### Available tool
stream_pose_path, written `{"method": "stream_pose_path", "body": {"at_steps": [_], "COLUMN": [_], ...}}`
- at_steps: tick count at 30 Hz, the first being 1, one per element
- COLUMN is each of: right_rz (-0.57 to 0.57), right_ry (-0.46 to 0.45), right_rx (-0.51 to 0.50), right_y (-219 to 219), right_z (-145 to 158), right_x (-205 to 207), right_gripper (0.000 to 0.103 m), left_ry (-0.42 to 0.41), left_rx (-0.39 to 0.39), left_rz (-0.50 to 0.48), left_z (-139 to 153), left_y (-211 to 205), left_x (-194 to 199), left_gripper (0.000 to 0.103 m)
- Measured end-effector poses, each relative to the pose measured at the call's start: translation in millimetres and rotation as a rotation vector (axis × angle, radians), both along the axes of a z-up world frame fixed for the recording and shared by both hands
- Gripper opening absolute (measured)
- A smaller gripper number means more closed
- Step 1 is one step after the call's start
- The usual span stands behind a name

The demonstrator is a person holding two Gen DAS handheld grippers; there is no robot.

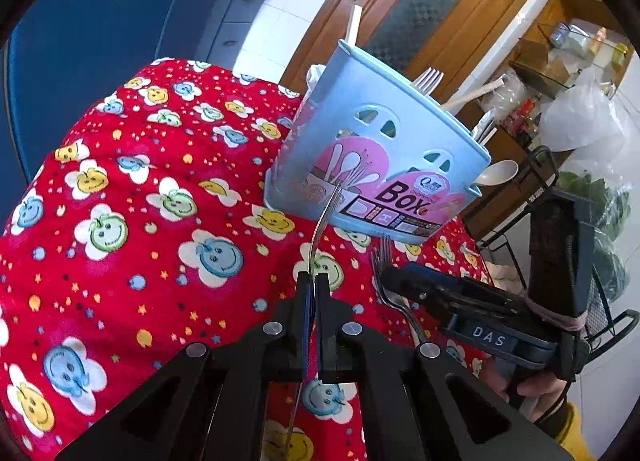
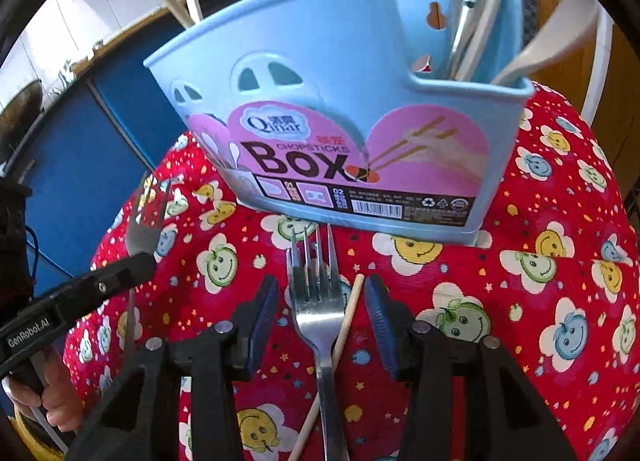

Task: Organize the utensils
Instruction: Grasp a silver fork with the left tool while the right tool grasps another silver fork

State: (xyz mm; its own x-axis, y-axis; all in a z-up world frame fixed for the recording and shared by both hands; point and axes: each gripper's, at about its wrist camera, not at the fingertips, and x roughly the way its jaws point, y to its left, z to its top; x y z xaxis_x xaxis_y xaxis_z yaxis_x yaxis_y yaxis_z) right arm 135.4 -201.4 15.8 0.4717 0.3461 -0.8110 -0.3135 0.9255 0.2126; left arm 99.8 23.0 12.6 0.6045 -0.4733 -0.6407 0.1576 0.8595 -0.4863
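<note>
The left gripper is closed on a fork, gripped edge-on with its prongs raised toward the blue utensil box at 12 o'clock. The right gripper hangs wide apart, holding nothing, over a second fork and a chopstick lying on the red cloth (smiley flowers all over). Spoons and a fork already stand in the box.
</note>
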Motion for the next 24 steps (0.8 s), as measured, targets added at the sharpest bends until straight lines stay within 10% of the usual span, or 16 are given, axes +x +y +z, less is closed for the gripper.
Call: {"method": "stream_pose_path", "body": {"at_steps": [24], "right_rz": [-0.047], "right_ry": [-0.126], "right_rx": [0.1], "right_y": [-14], "right_z": [20], "right_x": [-6], "right_gripper": [0.026], "left_ry": [-0.027], "left_rx": [-0.044], "left_rz": [-0.027], "left_z": [-3], "left_y": [1], "left_x": [2], "left_gripper": [0.001]}}
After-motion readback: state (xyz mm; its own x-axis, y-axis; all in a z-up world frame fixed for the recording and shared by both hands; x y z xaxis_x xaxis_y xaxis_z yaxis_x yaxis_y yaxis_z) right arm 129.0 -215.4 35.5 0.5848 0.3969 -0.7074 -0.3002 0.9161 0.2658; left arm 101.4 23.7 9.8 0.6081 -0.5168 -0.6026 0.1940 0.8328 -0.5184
